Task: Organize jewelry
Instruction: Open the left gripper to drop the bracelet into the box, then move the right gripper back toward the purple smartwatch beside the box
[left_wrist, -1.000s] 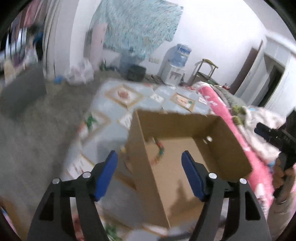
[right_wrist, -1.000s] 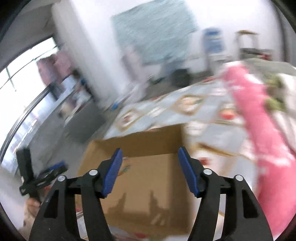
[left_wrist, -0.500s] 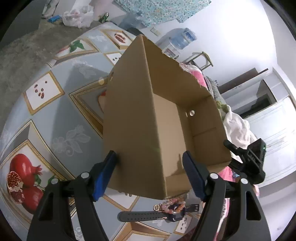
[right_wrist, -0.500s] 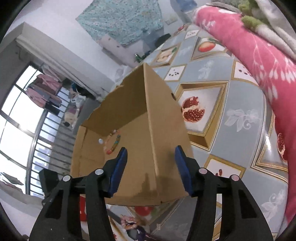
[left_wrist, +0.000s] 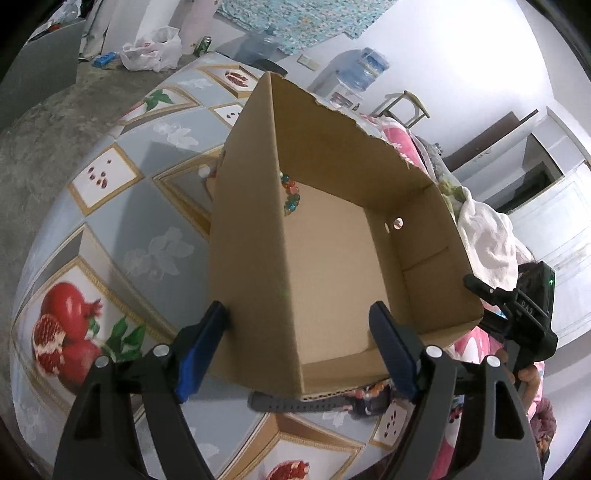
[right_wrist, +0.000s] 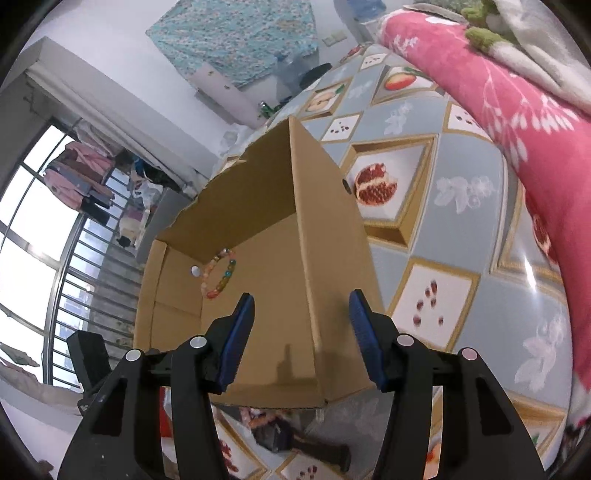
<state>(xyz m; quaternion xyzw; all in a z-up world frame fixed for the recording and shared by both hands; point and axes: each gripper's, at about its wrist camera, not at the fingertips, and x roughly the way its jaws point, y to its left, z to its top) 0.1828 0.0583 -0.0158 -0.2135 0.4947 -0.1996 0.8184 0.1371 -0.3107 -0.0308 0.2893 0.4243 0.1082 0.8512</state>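
**Both grippers poised at open carton, one bracelet inside**

Left wrist view: My left gripper (left_wrist: 301, 341) fills the bottom of the frame, its blue-padded fingers spread wide and clamped on nothing, one either side of the near corner of the cardboard box (left_wrist: 255, 266). The box stands open-topped at the centre, on a tablecloth (left_wrist: 110, 236) printed with pomegranates. A beaded bracelet (left_wrist: 291, 194) shows inside the box, against its far-left wall at upper centre. Just under the box's near edge, bottom centre, lies a dark watch (left_wrist: 310, 402) with its strap stretched flat. At the right edge I see my right gripper (left_wrist: 517, 317); whether its jaws are apart cannot be told from here.

Right wrist view: My right gripper (right_wrist: 301, 338) sits at the bottom, fingers apart and empty, straddling the box's near corner. The bracelet lies on the box floor, left of centre, beside a round hole in the wall. The watch is at bottom centre, below the box. A pink floral blanket (right_wrist: 517, 122) runs down the right side.
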